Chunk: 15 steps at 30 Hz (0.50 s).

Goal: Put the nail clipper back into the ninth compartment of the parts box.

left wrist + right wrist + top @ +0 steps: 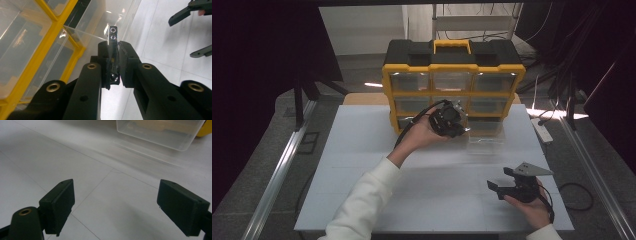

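A drawer cabinet [453, 87] stands at the desk's [362, 165] far edge; a pulled-out drawer [484, 131] sits before its lower right.

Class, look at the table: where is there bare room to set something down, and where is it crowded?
Bare: the white table left of the left gripper, and the stretch between it and the right gripper. Crowded: the back middle, where the yellow drawer cabinet stands with a clear drawer pulled out.

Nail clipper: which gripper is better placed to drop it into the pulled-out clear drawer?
Left. The left gripper already grips the nail clipper beside the clear drawer; the right gripper hangs open, nearer the table's front.
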Available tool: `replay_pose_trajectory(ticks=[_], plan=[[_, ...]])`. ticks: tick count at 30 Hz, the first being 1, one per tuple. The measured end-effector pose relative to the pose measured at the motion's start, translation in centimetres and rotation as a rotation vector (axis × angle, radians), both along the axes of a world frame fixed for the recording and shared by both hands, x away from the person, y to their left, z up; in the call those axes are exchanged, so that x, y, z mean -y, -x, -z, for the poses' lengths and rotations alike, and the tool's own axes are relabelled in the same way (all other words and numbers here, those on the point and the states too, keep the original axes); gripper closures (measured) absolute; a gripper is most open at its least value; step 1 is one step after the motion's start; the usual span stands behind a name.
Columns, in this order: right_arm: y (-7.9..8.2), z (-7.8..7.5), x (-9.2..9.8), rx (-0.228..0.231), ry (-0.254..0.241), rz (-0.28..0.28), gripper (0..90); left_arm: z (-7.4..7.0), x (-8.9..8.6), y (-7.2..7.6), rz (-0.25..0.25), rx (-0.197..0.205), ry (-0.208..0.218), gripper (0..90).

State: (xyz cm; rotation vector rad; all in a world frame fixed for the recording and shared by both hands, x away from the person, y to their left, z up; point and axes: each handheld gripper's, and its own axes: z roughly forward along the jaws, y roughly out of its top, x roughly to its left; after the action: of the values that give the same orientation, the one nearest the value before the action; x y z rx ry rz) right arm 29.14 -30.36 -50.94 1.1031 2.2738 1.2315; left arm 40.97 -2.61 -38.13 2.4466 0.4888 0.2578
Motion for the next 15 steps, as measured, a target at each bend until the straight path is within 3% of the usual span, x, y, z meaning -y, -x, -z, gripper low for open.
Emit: replay_pose_trajectory(ticks=[15], plan=[[0.0, 0.0, 0.0, -0.001, 0.007, 0.0, 15.3, -0.5, 1.9, -1.3, 0.017, -0.004, -0.001, 80.0]])
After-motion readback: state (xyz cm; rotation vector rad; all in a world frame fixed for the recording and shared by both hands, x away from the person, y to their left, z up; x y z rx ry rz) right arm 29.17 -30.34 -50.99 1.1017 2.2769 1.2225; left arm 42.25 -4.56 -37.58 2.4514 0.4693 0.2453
